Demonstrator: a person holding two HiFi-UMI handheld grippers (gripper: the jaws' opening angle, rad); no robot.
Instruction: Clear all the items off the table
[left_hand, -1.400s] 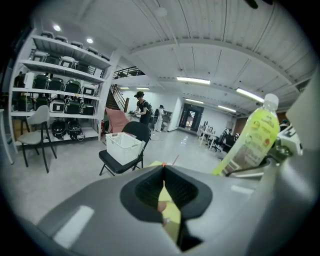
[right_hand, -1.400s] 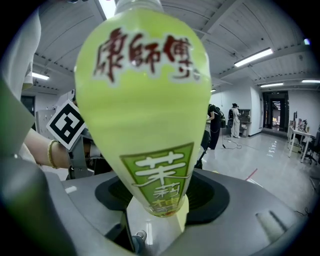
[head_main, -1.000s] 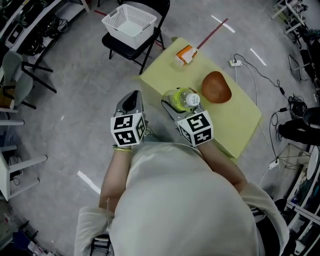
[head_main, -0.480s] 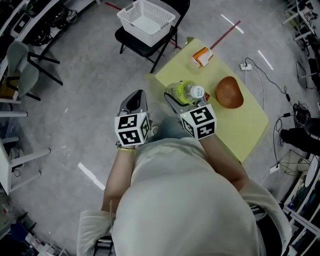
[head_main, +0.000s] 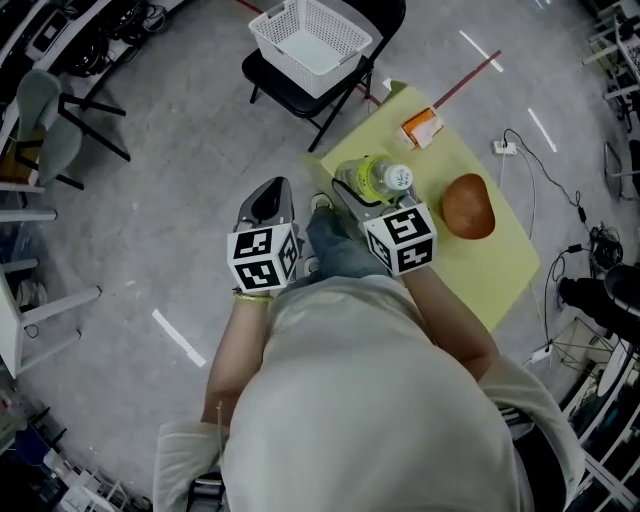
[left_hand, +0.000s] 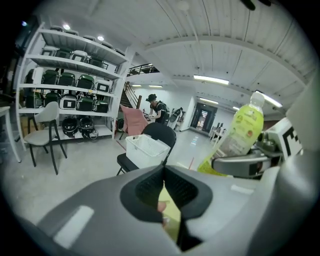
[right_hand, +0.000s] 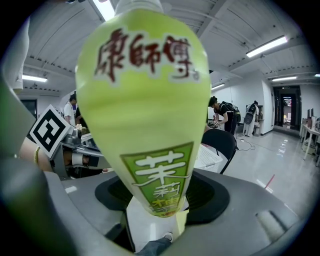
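Green-labelled bottle (head_main: 378, 180) hangs clamped in the right gripper (head_main: 352, 195) at the left edge of the yellow table (head_main: 490, 265) in the head view, bowl (head_main: 468, 205) and carton (head_main: 421, 127) yet to clear; the left gripper (left_hand: 164, 186), in its view, is closed and empty; the right gripper view confirms the grip.

The bottle (head_main: 372, 180) is lime-green, the bowl (head_main: 468, 206) brown, the carton (head_main: 421, 127) orange, the table (head_main: 482, 266) pale yellow, the latticed basket (head_main: 310, 35) white.
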